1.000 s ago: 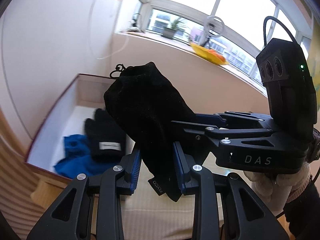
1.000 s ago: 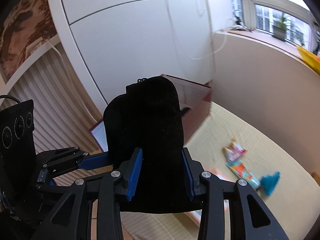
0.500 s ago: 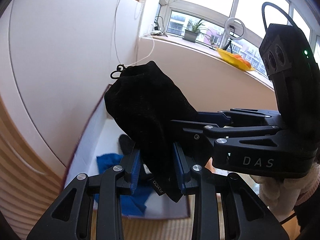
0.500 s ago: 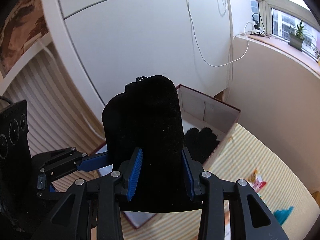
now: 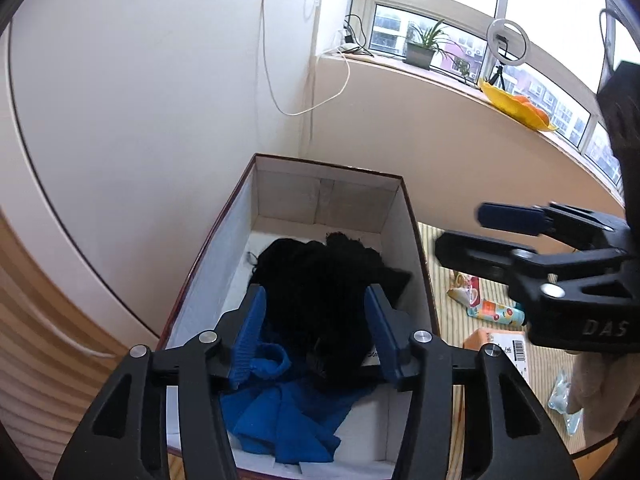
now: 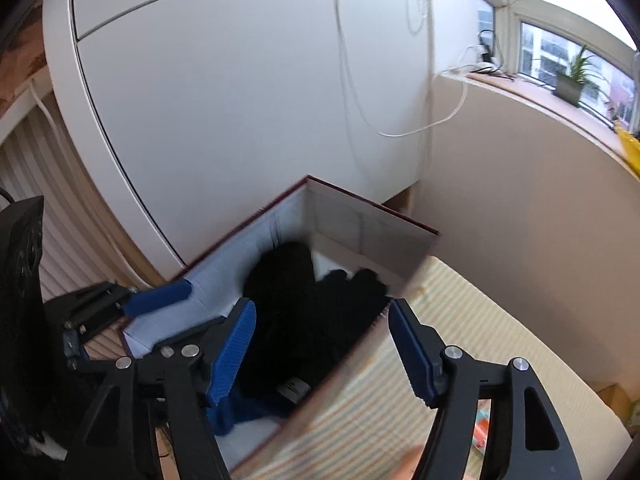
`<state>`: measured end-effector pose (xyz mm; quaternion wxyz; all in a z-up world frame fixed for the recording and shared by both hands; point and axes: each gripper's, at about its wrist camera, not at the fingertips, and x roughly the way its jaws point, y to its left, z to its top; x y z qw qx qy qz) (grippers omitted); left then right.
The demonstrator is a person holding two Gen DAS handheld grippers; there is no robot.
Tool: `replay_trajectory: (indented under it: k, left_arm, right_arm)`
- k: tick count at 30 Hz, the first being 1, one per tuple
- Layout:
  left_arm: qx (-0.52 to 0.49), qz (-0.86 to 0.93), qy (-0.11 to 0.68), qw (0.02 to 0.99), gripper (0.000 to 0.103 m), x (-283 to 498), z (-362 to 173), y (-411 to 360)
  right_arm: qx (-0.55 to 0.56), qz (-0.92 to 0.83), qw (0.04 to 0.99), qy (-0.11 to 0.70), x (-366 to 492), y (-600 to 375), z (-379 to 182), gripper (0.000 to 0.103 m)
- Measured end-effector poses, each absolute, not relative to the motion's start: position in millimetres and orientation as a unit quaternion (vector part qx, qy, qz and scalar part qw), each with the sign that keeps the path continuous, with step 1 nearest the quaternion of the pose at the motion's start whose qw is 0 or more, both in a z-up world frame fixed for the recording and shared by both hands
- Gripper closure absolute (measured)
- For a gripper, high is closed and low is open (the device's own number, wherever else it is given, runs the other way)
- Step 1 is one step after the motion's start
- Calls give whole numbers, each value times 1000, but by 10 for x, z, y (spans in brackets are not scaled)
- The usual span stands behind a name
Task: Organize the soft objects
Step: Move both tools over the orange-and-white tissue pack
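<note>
Released since half a second ago, the black pouch (image 5: 320, 276) now lies in the box (image 5: 224, 248), no longer pinched between both grippers. It sits at the box's centre, beside the black gloves (image 6: 352, 292) at 2 o'clock and over the blue cloth (image 5: 288, 412) at 6 o'clock. Both the left gripper (image 5: 316, 332) and the right gripper (image 6: 320, 352) have their fingers spread, holding nothing. Packets (image 5: 492, 312) at 3 o'clock on the mat (image 6: 460, 340) probably remain.
</note>
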<state>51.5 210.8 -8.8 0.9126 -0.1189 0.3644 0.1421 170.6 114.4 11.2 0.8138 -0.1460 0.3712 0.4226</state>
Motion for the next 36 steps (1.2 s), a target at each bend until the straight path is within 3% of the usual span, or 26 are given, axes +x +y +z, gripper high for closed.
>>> replay_trajectory:
  k: [3,20,29,36]
  left_arm:
    - [-123,147,362,912,44,481,-74,2111]
    - [-122,57,351,927,44,254,74,1294]
    - [-99,-23,376,921,35,283,-74,599]
    - [-88,-52,411,906,33,411,-303,394]
  right_arm:
    - [-152,407,822,367,1650,1004,122,37]
    - [-134,341,854,370,1166,-187,8,36]
    - [-124,304,864,381,1011,-914,-129,36]
    - [-100,308,850,416,1085,-1203,-281,36]
